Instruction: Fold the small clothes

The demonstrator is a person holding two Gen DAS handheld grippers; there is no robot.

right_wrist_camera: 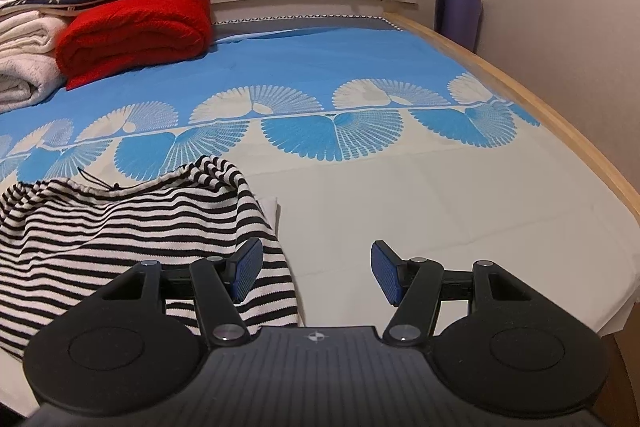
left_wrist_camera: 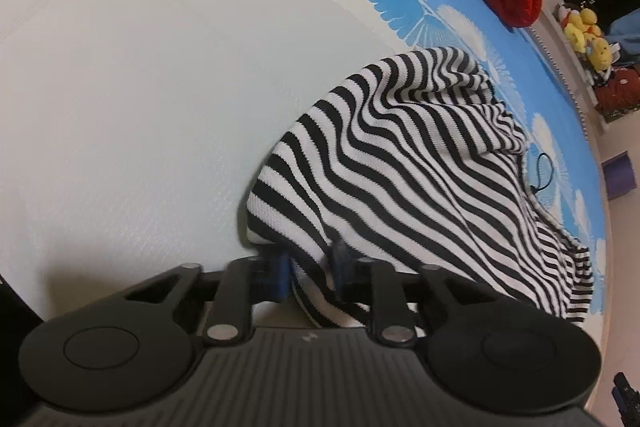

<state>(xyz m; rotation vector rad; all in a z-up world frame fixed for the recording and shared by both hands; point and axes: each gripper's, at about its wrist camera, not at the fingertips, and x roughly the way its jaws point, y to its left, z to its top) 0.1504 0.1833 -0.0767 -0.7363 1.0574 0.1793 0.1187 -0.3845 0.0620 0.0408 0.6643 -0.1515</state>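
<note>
covering the bed [right_wrist_camera: 400, 195], your blue and white sheet carries the striped garment [left_wrist_camera: 400, 163] near its front edge, long axis running away from you, drawstring end farthest. your left gripper [left_wrist_camera: 310, 271] is pinching its near hem; your right gripper [right_wrist_camera: 316, 275] hangs spread wide beside it.

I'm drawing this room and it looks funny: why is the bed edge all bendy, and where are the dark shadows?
Right wrist view: the fisheye lens bows the wooden bed edge into a curve, and the corners go black. Left wrist view: the same lens tilts and curves the bedsheet; a soft shadow lies under the lifted fold of the striped garment and beside the left gripper. Both views are fairly sharp, with no strong glare.
</note>
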